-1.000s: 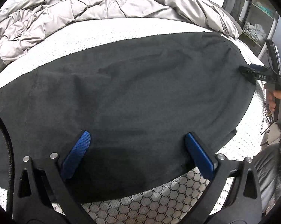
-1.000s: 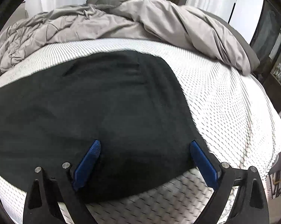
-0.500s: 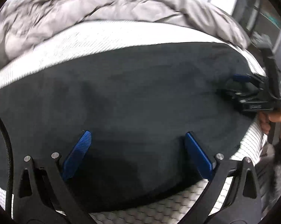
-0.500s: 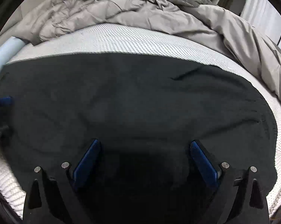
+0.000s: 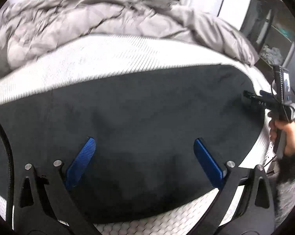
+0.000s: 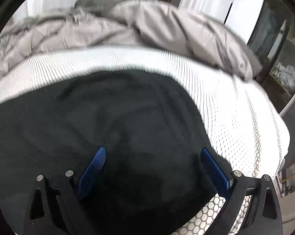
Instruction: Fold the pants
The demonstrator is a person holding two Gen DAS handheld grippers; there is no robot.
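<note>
Dark pants [image 5: 147, 117] lie flat across the white mattress [image 5: 108, 58]; they also fill the lower right wrist view [image 6: 118, 127]. My left gripper [image 5: 144, 146] is open and empty, just above the near edge of the pants. My right gripper [image 6: 152, 155] is open and empty over the pants' right end, its right finger near the cloth's edge. The right gripper also shows in the left wrist view [image 5: 265, 102], held by a hand at the pants' right end.
A crumpled grey duvet [image 5: 88, 25] is heaped along the far side of the bed; it also shows in the right wrist view [image 6: 147, 29]. A dark shelf unit [image 5: 274, 35] stands at the right. The mattress edge [image 6: 265, 137] drops off at the right.
The right gripper swung left over the middle of the pants half a second ago, then back to their right end. The left gripper stayed near the front edge, tilting slightly. Both stayed open.
</note>
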